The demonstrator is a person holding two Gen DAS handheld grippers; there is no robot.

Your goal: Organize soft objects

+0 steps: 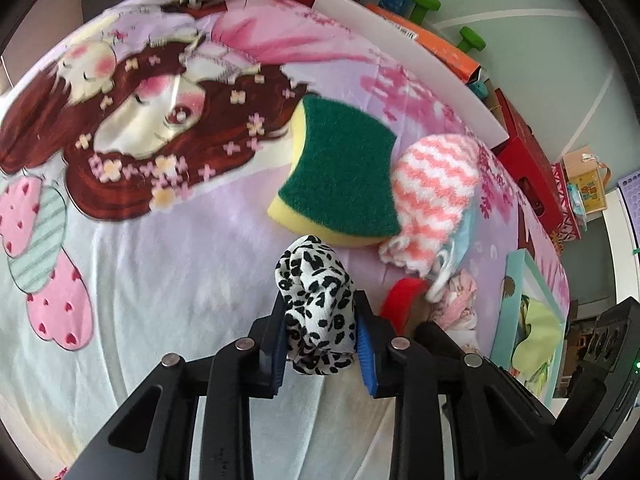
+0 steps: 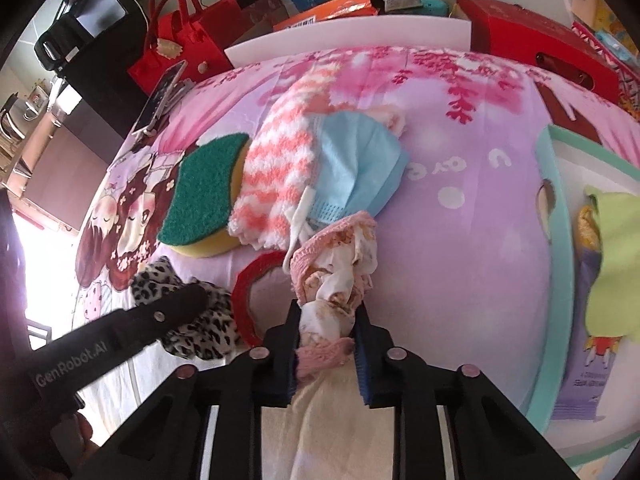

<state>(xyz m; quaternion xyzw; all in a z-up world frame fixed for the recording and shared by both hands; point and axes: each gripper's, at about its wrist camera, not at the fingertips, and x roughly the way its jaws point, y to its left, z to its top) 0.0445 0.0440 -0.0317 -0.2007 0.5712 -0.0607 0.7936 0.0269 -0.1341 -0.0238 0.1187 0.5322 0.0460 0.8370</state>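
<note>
The left gripper [image 1: 320,320] has its jaws closed narrow on a black-and-white leopard-print scrunchie [image 1: 316,304], and the right gripper [image 2: 326,328] is closed on a small pink and white cloth bundle [image 2: 336,276], maybe a baby sock; I cannot tell exactly. Both pieces lie on the printed bedsheet [image 1: 160,280], near a green and yellow sponge [image 1: 340,176], a striped fuzzy sock [image 2: 276,172], a blue face mask [image 2: 360,164] and a red ring [image 2: 244,292]. All these things look light and soft, so they squash and can slip out. A hold at the thick gathered middle seems safest. The teal box [image 2: 556,240] at the right, already holding things, is probably the destination.
</note>
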